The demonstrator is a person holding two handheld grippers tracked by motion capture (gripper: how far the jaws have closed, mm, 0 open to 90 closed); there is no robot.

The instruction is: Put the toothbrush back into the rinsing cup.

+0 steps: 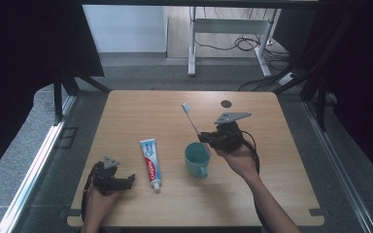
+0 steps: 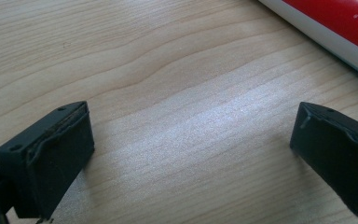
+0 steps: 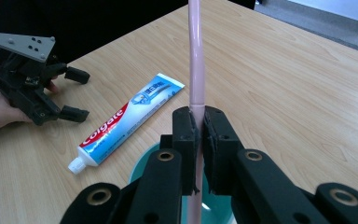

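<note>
Black jaws of the right gripper (image 3: 198, 135) are seen clamped tight on the pink toothbrush (image 3: 196, 60), whose handle passes between the pads and runs on down toward the teal cup (image 3: 142, 168) directly beneath. From the high view, the toothbrush (image 1: 190, 119) is held with its long axis tilted, bristle head up and to the far left, lower end just above the cup (image 1: 197, 159) at the middle of the worktop (image 1: 126, 107). The coming move is judged to turn on lining that axis up over the cup's mouth. The left gripper (image 1: 110, 178) is rested at the near left, jaws open and empty, just left of the toothpaste tube (image 1: 151, 161).
</note>
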